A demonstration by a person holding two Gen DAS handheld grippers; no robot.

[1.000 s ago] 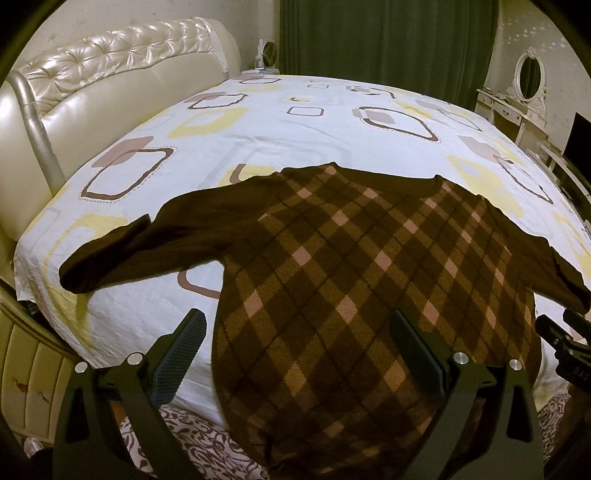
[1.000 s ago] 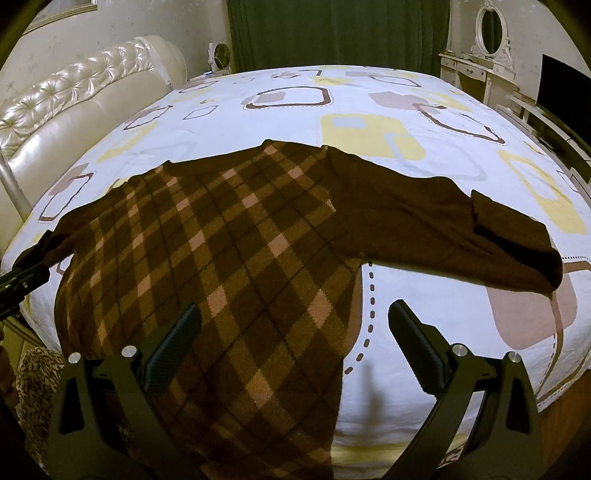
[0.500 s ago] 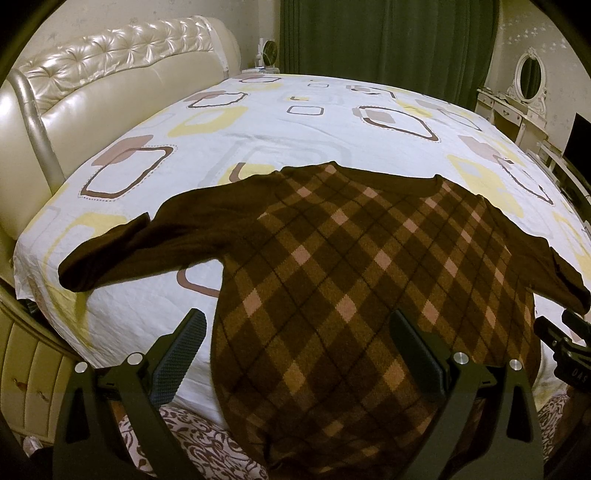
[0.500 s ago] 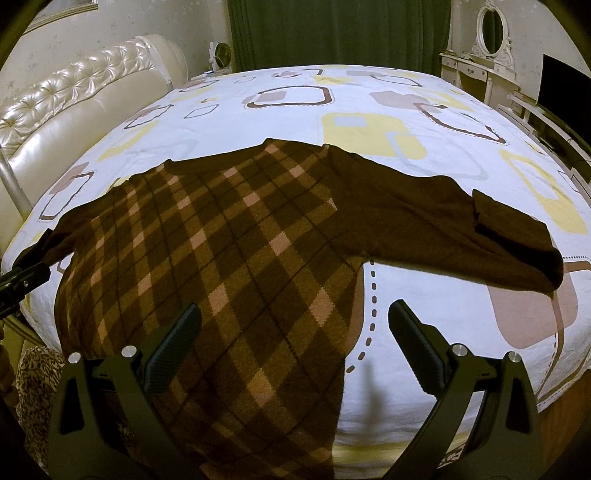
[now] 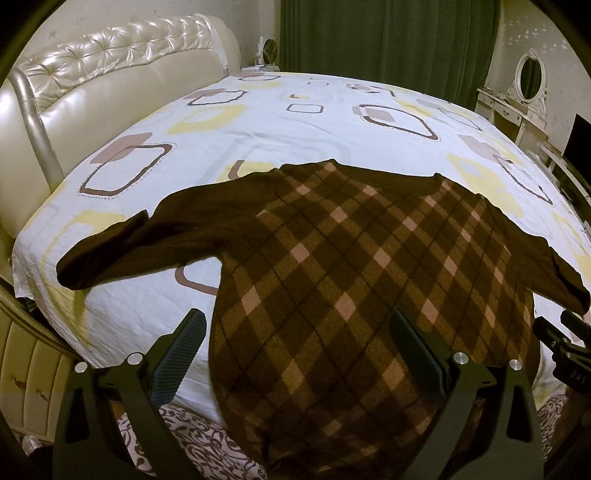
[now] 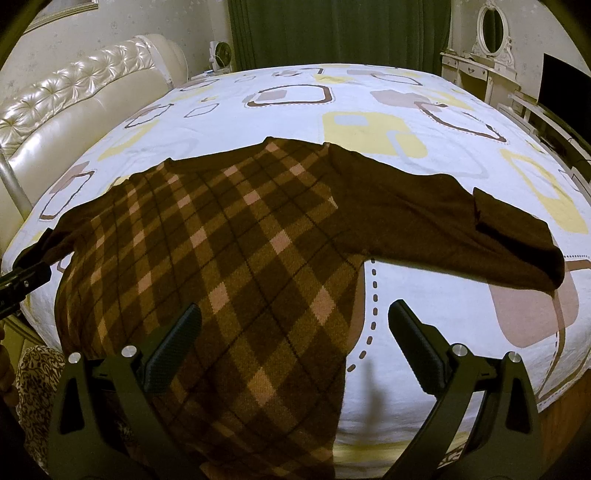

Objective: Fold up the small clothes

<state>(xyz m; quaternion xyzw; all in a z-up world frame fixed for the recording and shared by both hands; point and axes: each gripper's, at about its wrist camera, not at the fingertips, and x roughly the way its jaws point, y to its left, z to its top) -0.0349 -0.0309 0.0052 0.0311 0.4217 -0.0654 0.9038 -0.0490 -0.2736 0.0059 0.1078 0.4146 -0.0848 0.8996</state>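
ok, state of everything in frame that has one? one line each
sweater: spread flat on the bed, unfolded, hem hanging over the near edge
left sleeve: stretched out sideways
right sleeve: stretched out, cuff turned back
left gripper: open, holding nothing
right gripper: open, holding nothing
curtain: drawn shut
bed sheet: smooth

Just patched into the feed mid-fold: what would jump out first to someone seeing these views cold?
The brown argyle sweater dominates, spread flat across the near half of the bed, its plain sleeves stretched to either side and its hem draped over the near edge. Under it lies a white bedsheet printed with yellow and brown squares. The left gripper and right gripper both hover open over the hem, holding nothing.
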